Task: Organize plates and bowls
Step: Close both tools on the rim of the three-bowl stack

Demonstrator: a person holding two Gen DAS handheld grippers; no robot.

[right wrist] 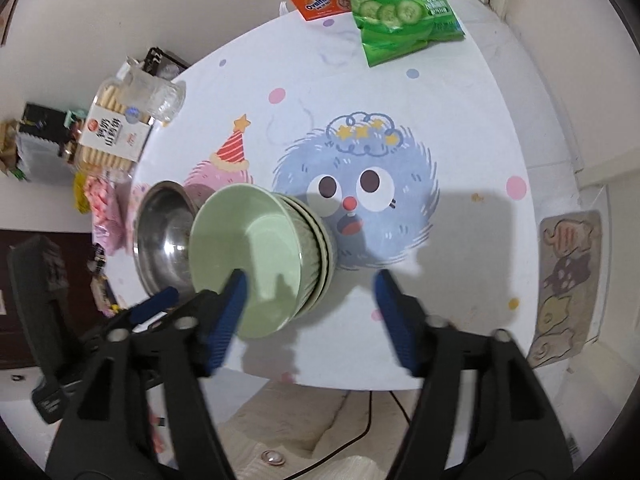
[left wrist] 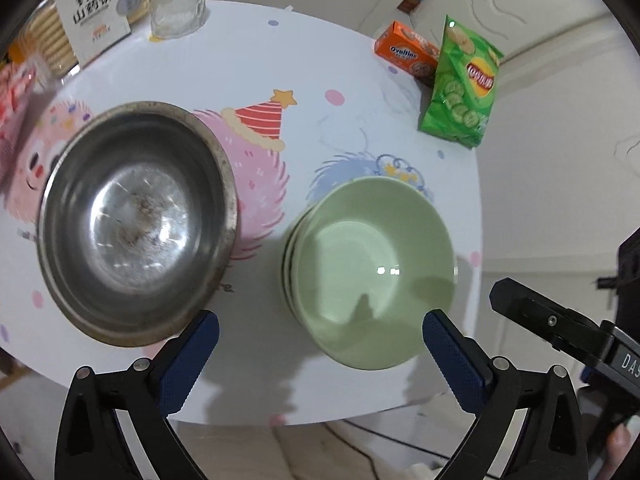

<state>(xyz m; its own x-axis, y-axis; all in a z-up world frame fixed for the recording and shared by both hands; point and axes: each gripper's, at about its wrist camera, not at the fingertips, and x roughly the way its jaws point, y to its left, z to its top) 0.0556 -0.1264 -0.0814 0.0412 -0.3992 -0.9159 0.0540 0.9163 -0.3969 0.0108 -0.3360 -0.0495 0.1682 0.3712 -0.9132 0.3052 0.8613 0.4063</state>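
A stack of green bowls [left wrist: 372, 268] stands on the white cartoon-print table [left wrist: 312, 80] near its front edge; it also shows in the right wrist view [right wrist: 256, 256]. A steel bowl [left wrist: 136, 220] sits to its left, and shows in the right wrist view [right wrist: 164, 232]. My left gripper [left wrist: 320, 328] is open and empty above the gap between the two. My right gripper [right wrist: 310, 284] is open and empty, its left finger over the green stack's near rim. The right gripper's body [left wrist: 560, 328] shows at right in the left wrist view.
A glass [left wrist: 178, 0] and a biscuit box [left wrist: 94, 12] stand at the back left. An orange Ovaltine box [left wrist: 406, 54] and a green chip bag [left wrist: 460, 88] lie at the back right. Pink packets [left wrist: 14, 96] are at far left. A floor mat [right wrist: 568, 284] lies right of the table.
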